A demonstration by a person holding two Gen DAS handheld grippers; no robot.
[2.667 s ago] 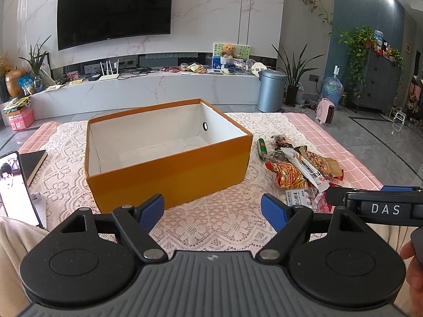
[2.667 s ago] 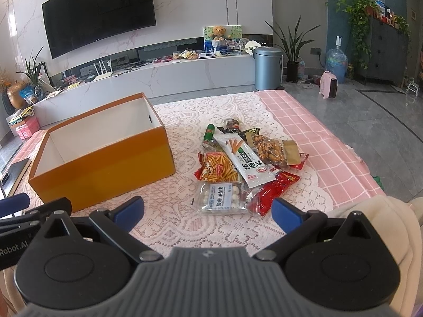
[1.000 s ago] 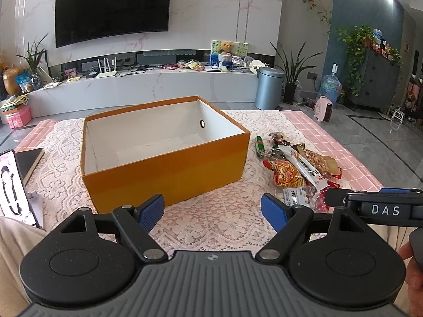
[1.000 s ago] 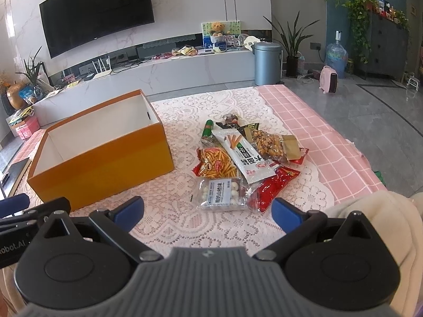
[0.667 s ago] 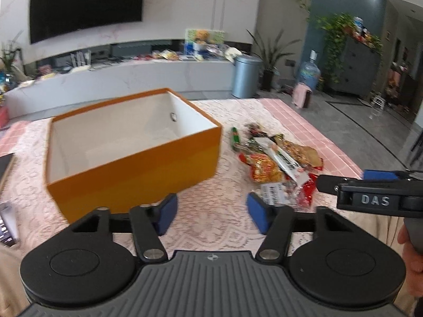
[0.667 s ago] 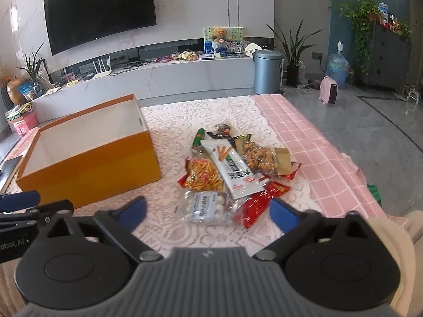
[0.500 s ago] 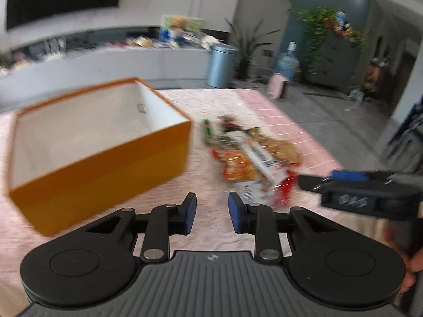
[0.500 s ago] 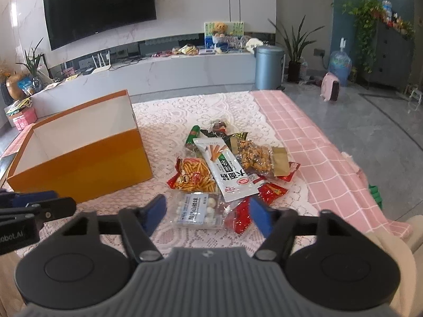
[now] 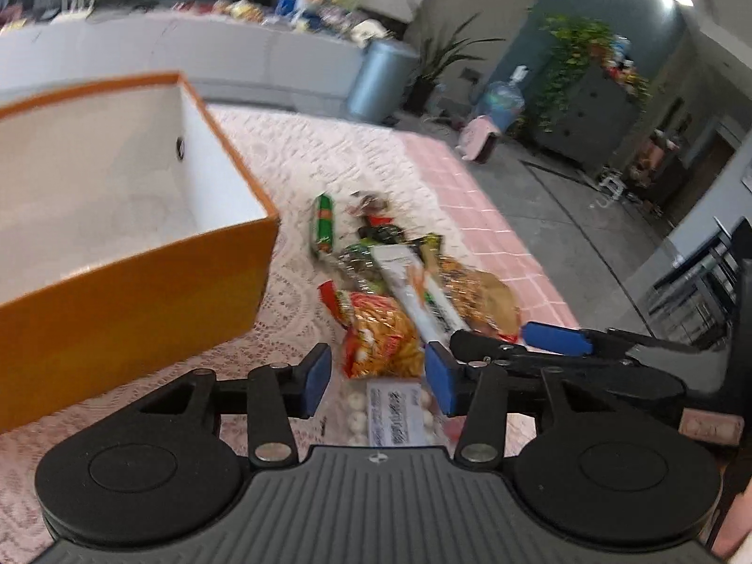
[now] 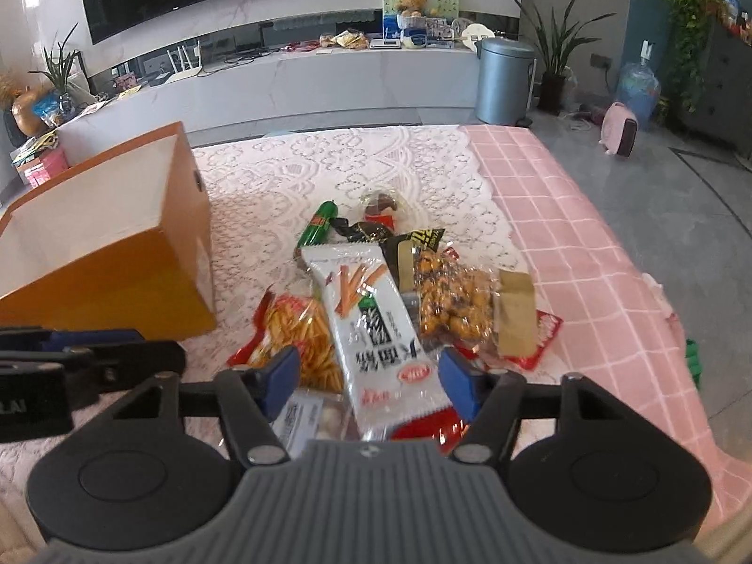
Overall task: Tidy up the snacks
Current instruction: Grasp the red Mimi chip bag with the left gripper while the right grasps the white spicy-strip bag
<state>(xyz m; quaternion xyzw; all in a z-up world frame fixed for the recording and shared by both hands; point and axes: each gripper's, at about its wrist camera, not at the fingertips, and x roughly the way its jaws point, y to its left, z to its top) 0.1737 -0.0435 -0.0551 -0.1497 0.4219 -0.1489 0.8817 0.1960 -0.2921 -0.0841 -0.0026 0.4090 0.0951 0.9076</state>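
An open orange box (image 9: 141,291) (image 10: 117,291) with a white inside stands at the left on the lace cloth. Right of it lies a snack pile: a green stick (image 9: 323,223), a white packet (image 10: 371,319), a red-orange bag of sticks (image 9: 380,333), a peanut bag (image 10: 451,301) and a clear pack of white balls (image 9: 395,406). My left gripper (image 9: 378,378) hovers over the red-orange bag, jaws opening, touching nothing. Over the white packet's near end hangs my right gripper (image 10: 370,378), jaws opening too, pads clear of the packet.
The pink chequered cloth (image 10: 587,254) runs to the table's right edge, with grey floor beyond. A grey bin (image 10: 503,80) and a long white cabinet (image 10: 282,84) stand behind the table. The two grippers sit close side by side above the pile.
Both grippers came forward and down onto the snack pile, and the left swung right, away from the box. Both jaws narrowed from wide open; the left then widened again.
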